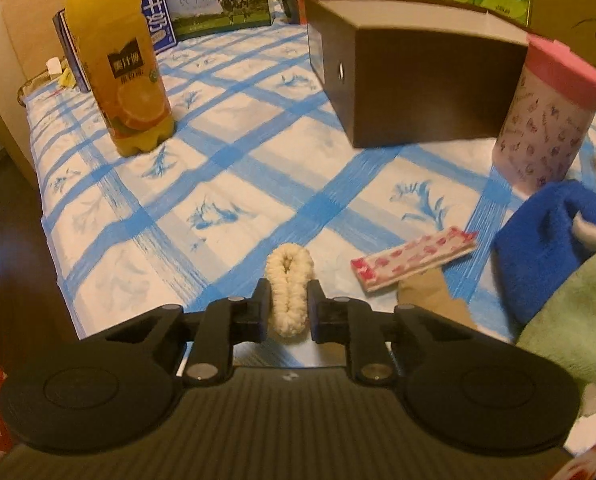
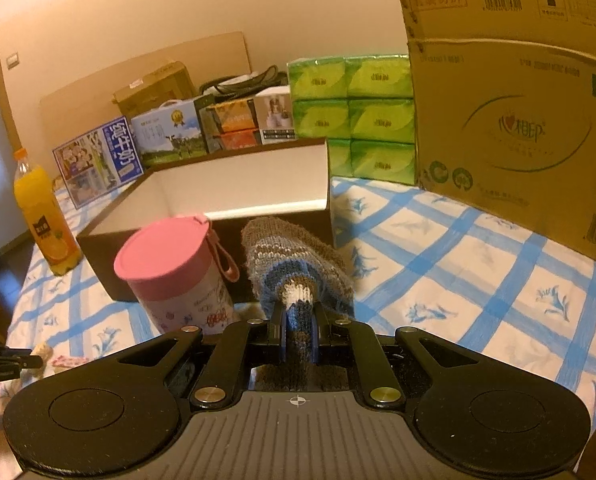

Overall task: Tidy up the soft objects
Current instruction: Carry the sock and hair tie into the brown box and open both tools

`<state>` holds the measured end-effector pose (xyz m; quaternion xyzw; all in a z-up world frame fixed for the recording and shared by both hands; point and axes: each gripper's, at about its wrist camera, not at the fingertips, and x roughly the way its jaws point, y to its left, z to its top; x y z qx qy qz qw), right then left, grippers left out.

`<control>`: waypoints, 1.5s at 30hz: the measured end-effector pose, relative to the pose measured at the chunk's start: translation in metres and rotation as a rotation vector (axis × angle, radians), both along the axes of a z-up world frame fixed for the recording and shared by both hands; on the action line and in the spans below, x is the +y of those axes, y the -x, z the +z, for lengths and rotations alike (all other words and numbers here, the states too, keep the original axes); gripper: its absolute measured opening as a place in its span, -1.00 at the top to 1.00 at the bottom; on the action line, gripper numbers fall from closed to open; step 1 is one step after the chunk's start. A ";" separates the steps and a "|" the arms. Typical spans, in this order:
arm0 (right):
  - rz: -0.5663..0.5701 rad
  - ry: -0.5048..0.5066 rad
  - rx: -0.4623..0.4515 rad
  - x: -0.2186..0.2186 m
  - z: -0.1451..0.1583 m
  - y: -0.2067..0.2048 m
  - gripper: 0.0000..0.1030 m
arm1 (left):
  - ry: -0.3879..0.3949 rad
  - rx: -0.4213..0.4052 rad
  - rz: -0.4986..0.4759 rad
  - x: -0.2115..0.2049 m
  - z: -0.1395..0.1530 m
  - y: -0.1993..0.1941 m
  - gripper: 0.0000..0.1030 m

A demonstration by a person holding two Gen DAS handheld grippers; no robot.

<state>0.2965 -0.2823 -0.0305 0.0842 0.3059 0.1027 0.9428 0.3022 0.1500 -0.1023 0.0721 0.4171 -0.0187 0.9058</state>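
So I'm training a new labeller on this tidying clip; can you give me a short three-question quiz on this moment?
1. True or false: the right gripper is shut on a knitted sock.
2. What does the left gripper hold? A) blue towel B) cream scrunchie C) juice bottle
3. Fill in: the cup in front of the brown box has a ___ lid.

Key: 1 true; 2 B, the cream scrunchie; 3 pink.

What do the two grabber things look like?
Both look the same: the left gripper and right gripper are matte black, with two blocky fingers on hinged bars with silver pins, big round discs at each side, and a grey ribbed plate behind, marked with a small white target.
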 end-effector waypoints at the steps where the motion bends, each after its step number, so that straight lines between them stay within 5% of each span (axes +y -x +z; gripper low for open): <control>1: 0.002 -0.005 -0.003 -0.002 0.002 -0.001 0.79 | 0.004 -0.010 -0.004 -0.001 0.005 -0.001 0.67; 18: 0.145 -0.115 -0.132 0.001 0.059 -0.077 0.79 | 0.093 -0.198 -0.218 -0.095 0.119 -0.101 0.66; 27: 0.220 -0.116 -0.181 0.027 0.064 -0.151 0.79 | 0.155 -0.181 -0.266 -0.155 0.115 -0.182 0.66; 36: 0.248 -0.098 -0.168 0.038 0.032 -0.211 0.78 | 0.163 -0.144 -0.235 -0.170 0.086 -0.235 0.53; 37: 0.250 -0.105 -0.155 0.039 0.025 -0.217 0.73 | 0.164 -0.136 -0.227 -0.170 0.083 -0.239 0.43; 39: 0.255 -0.108 -0.126 0.040 0.015 -0.225 0.22 | 0.163 -0.111 -0.205 -0.170 0.074 -0.247 0.06; 40: 0.257 -0.101 -0.105 0.043 0.010 -0.230 -0.26 | 0.162 -0.101 -0.202 -0.169 0.070 -0.248 0.03; 41: 0.249 -0.091 -0.086 0.044 0.005 -0.232 -0.42 | 0.160 -0.089 -0.199 -0.168 0.066 -0.249 -0.01; 45: 0.215 -0.103 -0.051 0.041 -0.005 -0.234 -0.42 | 0.153 -0.064 -0.191 -0.164 0.059 -0.246 -0.14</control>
